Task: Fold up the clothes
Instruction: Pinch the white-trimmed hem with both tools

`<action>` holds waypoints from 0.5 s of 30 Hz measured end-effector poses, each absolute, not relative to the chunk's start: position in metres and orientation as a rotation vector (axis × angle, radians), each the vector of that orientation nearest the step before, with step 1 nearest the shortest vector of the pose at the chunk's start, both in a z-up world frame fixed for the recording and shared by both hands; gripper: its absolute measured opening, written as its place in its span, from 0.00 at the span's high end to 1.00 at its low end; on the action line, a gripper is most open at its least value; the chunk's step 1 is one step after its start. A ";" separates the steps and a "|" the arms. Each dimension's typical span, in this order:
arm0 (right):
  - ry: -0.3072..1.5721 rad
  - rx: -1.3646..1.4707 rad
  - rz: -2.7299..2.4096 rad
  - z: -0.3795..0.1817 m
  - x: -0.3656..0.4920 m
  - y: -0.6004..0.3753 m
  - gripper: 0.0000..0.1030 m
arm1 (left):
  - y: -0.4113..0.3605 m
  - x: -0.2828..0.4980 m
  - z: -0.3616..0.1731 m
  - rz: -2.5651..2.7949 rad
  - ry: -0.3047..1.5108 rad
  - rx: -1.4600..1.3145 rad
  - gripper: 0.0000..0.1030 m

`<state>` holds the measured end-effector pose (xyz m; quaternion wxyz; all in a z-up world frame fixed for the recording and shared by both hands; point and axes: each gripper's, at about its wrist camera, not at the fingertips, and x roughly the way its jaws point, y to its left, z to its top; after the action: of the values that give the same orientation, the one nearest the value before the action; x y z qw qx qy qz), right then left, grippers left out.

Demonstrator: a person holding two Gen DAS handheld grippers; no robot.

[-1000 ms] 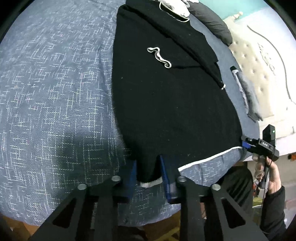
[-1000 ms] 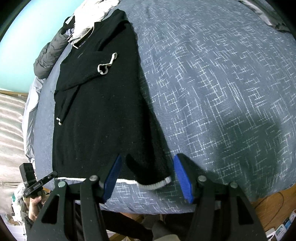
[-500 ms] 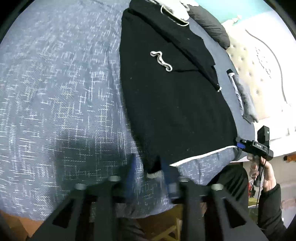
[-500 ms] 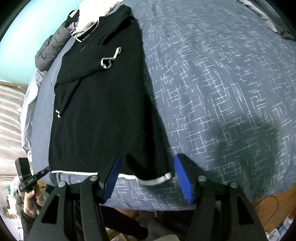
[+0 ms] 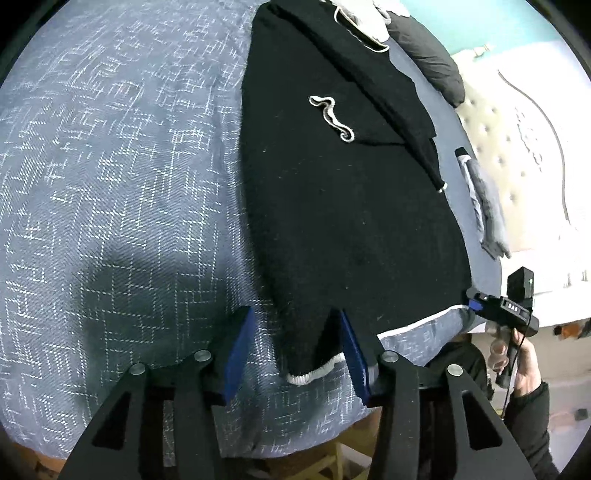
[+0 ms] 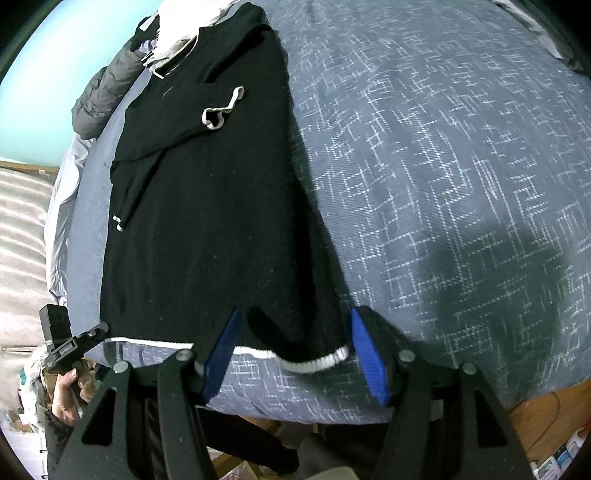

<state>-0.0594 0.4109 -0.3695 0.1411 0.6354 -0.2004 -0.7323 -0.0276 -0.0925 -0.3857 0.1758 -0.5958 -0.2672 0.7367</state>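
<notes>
A black sweater (image 5: 351, 221) with white trim lies flat on the blue-grey bedspread (image 5: 129, 166), one sleeve folded across the chest, its white cuff (image 5: 332, 118) on top. My left gripper (image 5: 297, 354) is open, its blue pads either side of a hem corner (image 5: 310, 373) that rests on the bed. In the right wrist view the sweater (image 6: 221, 221) runs away from me, and my right gripper (image 6: 295, 354) is open around a white-trimmed hem corner (image 6: 317, 363). Each view shows the other gripper, hand-held, at the hem's far corner (image 5: 502, 314) (image 6: 70, 343).
A dark grey puffer jacket (image 5: 432, 62) and a white garment (image 6: 177, 33) lie beyond the sweater's collar. A folded grey garment (image 5: 487, 210) sits beside the tufted headboard (image 5: 517, 147). The bed's near edge runs just under both grippers, with wooden floor (image 6: 546, 417) below.
My left gripper was shut on the hem corner and has opened, leaving the corner on the bed. The right gripper has stayed open around its corner.
</notes>
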 end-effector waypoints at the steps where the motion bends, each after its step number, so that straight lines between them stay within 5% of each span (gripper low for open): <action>1: -0.584 1.834 -2.114 -0.370 -0.060 0.411 0.36 | -0.093 -0.028 -0.386 2.083 -0.766 -1.684 0.59; 3: -0.581 1.833 -2.119 -0.369 -0.059 0.409 0.36 | -0.092 -0.027 -0.382 2.078 -0.771 -1.667 0.69; 10: -0.588 1.815 -2.114 -0.367 -0.056 0.412 0.36 | -0.084 -0.029 -0.383 2.067 -0.736 -1.666 0.69; 13: -0.563 1.796 -2.122 -0.365 -0.054 0.411 0.38 | -0.078 -0.030 -0.382 2.067 -0.707 -1.656 0.86; 15: -0.526 1.777 -2.119 -0.362 -0.053 0.407 0.57 | -0.075 -0.031 -0.381 2.065 -0.698 -1.648 0.91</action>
<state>-0.0527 0.4070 -0.3621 0.1623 0.6229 -0.1843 -0.7428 -0.0310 -0.0748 -0.3808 0.2030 -0.5907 -0.2503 0.7398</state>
